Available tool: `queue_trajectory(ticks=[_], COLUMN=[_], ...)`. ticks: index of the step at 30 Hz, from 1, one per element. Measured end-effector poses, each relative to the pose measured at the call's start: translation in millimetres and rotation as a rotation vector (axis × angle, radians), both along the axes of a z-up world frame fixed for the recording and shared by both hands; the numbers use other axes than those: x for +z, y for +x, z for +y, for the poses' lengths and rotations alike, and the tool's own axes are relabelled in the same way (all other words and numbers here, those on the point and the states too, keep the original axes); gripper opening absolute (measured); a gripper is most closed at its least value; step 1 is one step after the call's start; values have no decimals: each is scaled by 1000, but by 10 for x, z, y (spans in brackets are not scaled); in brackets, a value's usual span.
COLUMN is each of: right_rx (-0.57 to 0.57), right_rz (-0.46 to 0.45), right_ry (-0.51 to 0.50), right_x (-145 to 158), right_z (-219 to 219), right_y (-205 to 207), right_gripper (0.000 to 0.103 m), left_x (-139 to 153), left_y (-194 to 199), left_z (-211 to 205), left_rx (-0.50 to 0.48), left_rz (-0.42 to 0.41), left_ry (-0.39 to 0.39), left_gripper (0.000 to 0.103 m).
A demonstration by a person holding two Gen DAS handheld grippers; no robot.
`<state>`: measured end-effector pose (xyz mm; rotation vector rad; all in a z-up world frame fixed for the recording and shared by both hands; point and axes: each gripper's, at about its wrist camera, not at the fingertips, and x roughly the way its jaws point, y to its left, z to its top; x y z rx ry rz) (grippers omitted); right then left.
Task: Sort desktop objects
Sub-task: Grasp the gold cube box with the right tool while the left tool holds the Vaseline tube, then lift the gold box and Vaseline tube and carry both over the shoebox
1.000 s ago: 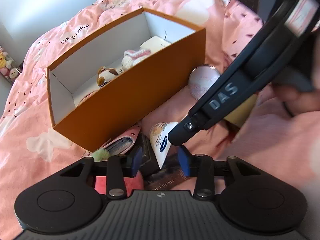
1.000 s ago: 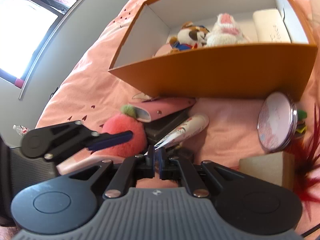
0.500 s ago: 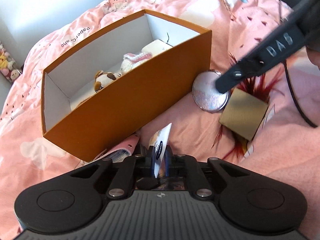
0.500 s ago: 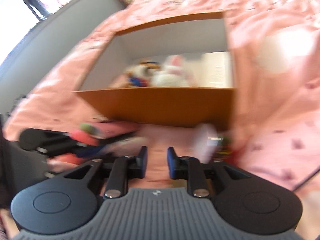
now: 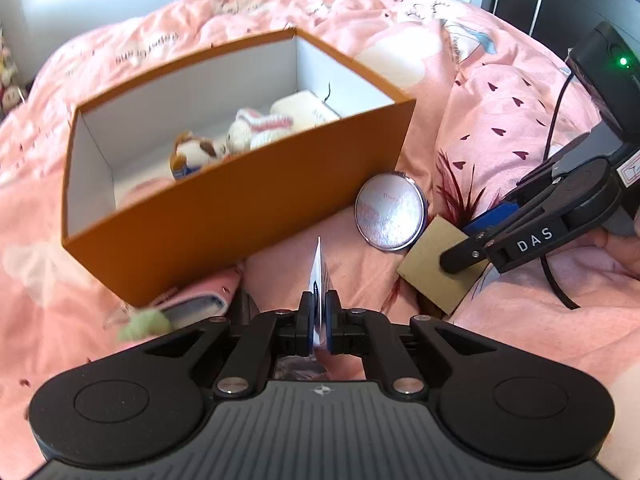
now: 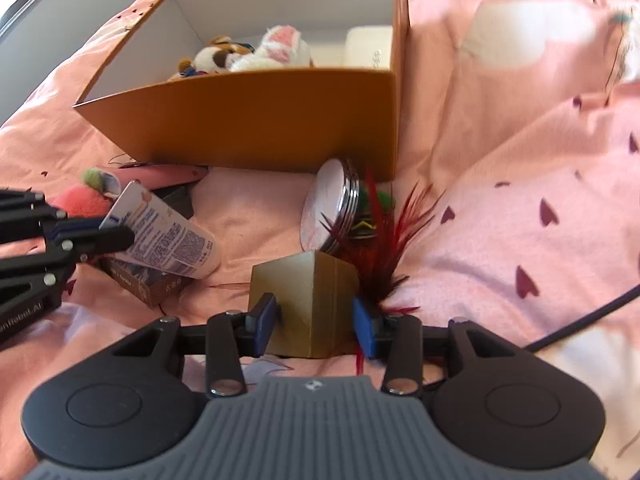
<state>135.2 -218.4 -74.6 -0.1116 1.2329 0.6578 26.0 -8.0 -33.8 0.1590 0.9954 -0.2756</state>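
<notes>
My left gripper (image 5: 319, 322) is shut on the flat end of a white cream tube (image 5: 319, 276), held above the bedding; the tube also shows in the right wrist view (image 6: 168, 240). My right gripper (image 6: 315, 322) is open, its pads on either side of a tan cardboard cube (image 6: 308, 300), which also shows in the left wrist view (image 5: 436, 268). The orange box (image 5: 240, 208) with white walls holds a plush dog (image 5: 192, 152), a white and pink plush (image 5: 256, 130) and a cream case (image 5: 302, 108).
A round compact mirror (image 5: 390, 216) leans by the box's right corner, with red feathers (image 6: 384, 240) beside the cube. A pink wallet (image 6: 160, 172), a red plush strawberry (image 6: 80, 200) and a small dark box (image 6: 140, 280) lie at the left. A black cable (image 5: 554, 280) runs on the right.
My left gripper shut on the tube and lifted it. My right gripper let go of the tube, swung right and opened around the cardboard cube.
</notes>
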Motion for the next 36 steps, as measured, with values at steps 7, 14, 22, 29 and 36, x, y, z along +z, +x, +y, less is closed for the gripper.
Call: queue_trajectory(ticks=[7, 14, 22, 29, 36], right_rx=[-1, 2, 39, 72, 67], right_rz=[43, 80, 57, 36, 12], right_ry=[3, 39, 94, 55, 92], right_x=[-176, -239, 49, -12, 113], right_z=[91, 128, 132, 276, 164], right_y=[77, 95, -63, -86, -113], right_gripper=[67, 66, 54, 50, 49], left_x=[-26, -38, -44, -78, -3], left_y=[9, 11, 19, 46, 33], left_z=[-3, -10, 18, 28, 96], left_rx=[8, 20, 34, 53, 74], left_rz=[13, 20, 26, 31, 9], left_ry=[6, 16, 7, 15, -22], left_gripper=[6, 6, 6, 8, 7])
